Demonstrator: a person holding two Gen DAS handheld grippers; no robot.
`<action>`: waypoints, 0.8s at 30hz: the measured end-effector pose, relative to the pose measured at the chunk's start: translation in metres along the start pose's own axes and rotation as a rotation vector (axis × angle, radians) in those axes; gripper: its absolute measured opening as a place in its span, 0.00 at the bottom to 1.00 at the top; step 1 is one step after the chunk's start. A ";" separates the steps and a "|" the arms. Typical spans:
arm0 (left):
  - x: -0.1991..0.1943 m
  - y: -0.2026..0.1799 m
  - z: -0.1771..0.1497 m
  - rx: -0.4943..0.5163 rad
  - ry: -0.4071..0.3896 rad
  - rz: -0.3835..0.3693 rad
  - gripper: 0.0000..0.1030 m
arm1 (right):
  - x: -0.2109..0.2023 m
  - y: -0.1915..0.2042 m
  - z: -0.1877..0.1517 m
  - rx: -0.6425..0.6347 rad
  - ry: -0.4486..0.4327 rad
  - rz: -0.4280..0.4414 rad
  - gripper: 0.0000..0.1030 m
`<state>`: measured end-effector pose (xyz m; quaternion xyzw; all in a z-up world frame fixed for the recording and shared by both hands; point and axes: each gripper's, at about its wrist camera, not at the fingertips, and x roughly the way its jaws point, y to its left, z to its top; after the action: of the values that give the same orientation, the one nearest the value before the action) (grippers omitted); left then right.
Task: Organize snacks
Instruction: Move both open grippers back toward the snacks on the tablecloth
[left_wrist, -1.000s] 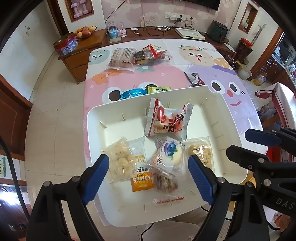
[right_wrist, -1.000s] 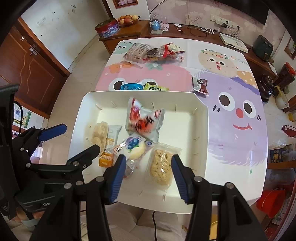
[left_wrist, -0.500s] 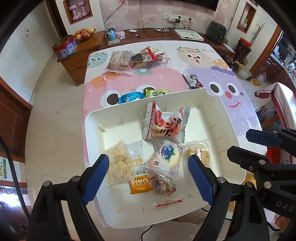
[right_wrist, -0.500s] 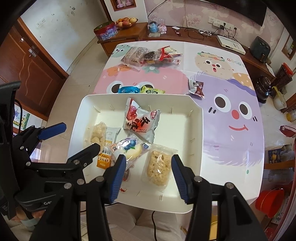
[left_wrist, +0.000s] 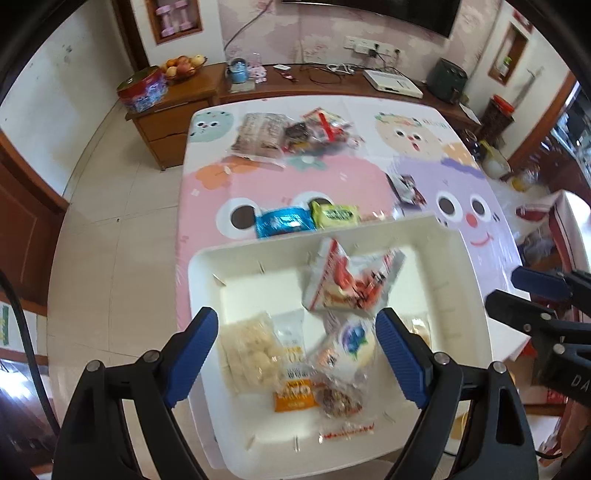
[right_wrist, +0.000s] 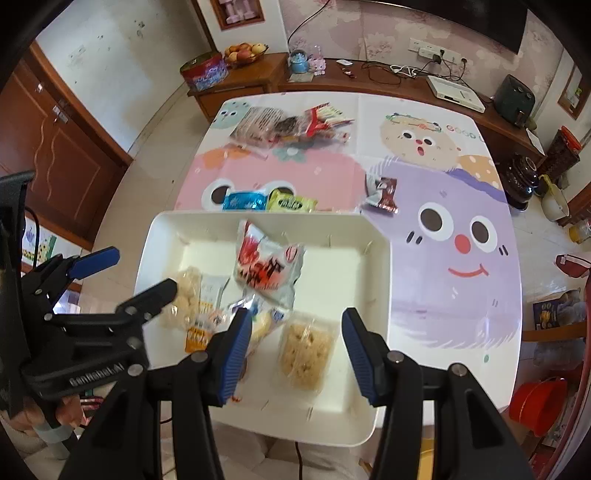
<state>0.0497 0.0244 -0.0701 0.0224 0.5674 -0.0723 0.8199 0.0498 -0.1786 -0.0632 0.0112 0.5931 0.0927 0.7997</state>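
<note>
1. Both claws hang over the near end of the white tray, pointing steeply down. The left claw stands spread wide with nothing between its blue pads. The right claw is spread less far and is also empty.
2. The tray sits at the near edge of the bench, which is covered by a glossy cartoon-print cloth. It is rigid moulded plastic with shallow slotted walls.
3. Inside the tray lie several soft packets: a red-and-white pillow bag near the middle, a clear pack of puffed rice cake at the near right, and a blueberry-print bun wrapper overlapping an orange oat sachet.
4. Loose on the cloth just beyond the tray are a blue packet and a green packet; a heap of wrapped snacks lies at the far end.
5. Judgement: all are light, crinkly and slippery film. The puffed contents would likely crush, so a gentle pinch at a sealed end seam seems safest.
</note>
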 end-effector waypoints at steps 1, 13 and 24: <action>0.002 0.003 0.005 0.000 -0.001 0.003 0.84 | 0.000 -0.002 0.004 0.004 -0.004 0.002 0.50; 0.060 0.023 0.080 0.221 0.033 0.046 0.84 | 0.009 -0.044 0.083 0.042 -0.060 -0.022 0.50; 0.158 0.013 0.125 0.362 0.241 0.027 0.81 | 0.084 -0.099 0.146 0.157 0.080 -0.009 0.50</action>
<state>0.2222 0.0073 -0.1735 0.1856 0.6388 -0.1589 0.7295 0.2250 -0.2488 -0.1118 0.0673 0.6302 0.0427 0.7723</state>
